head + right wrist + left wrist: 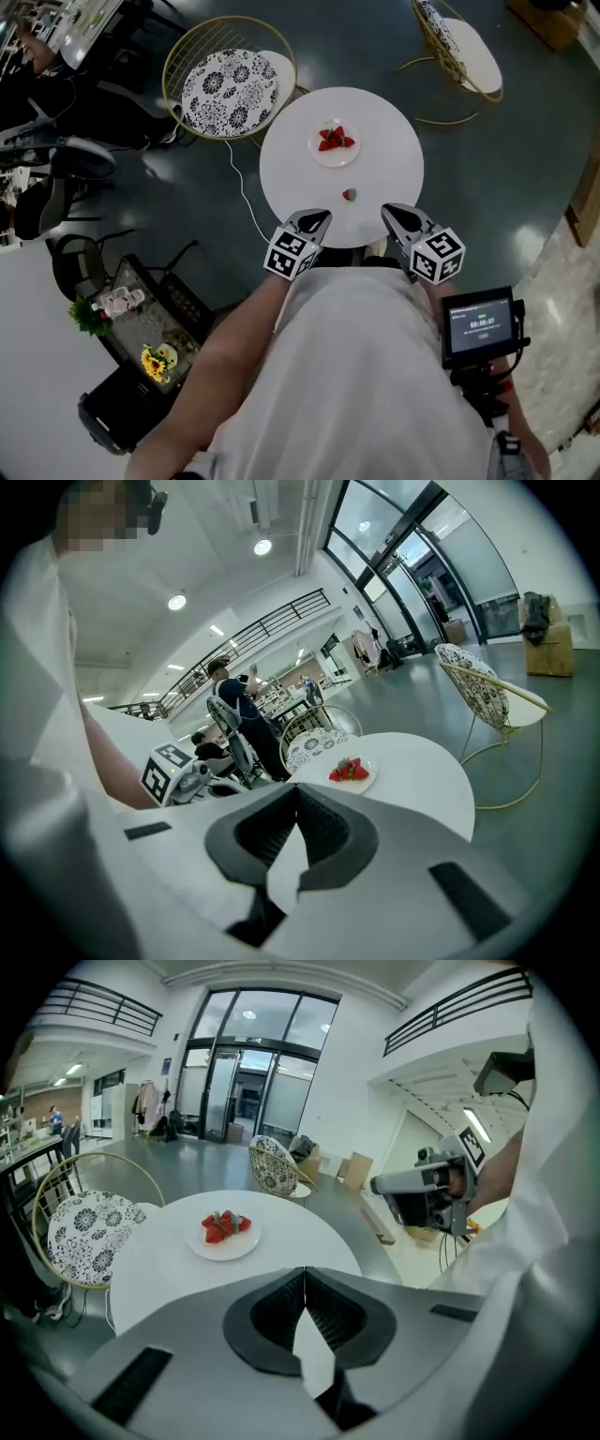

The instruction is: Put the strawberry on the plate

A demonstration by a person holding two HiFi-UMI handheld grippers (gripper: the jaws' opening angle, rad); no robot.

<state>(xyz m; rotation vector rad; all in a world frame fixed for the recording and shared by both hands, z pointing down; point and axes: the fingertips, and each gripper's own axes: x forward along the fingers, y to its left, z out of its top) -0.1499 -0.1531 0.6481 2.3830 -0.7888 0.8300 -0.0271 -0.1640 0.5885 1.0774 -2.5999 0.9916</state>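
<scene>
One strawberry (pixel 349 195) lies alone on the round white table (pixel 384 141), near the table's front edge. It sits between the two claws and a little ahead of their tips, well apart from the plate (pixel 342 160). It shows only in the head view, where it is small: a red berry with a touch of green on one side, and no finer detail can be made out. In both gripper views the claw's own grey body covers the near part of the table, so the loose berry is hidden there.

The plate stands toward the middle of the table and carries a small heap of strawberries (pixel 334 139), red with green tops. They overlap too much to count.

The left claw (pixel 314 220) hovers over the front edge of the table. In its own view its jaws are pressed together with nothing between them, only the white table showing through the gap below the tips. The right claw (pixel 398 217) hangs beside it over the same edge, and its jaws are likewise closed and empty.

The person's white shirt hides the table's nearest rim. A chair (pixel 459 47) is cut off at the top of the head view.
</scene>
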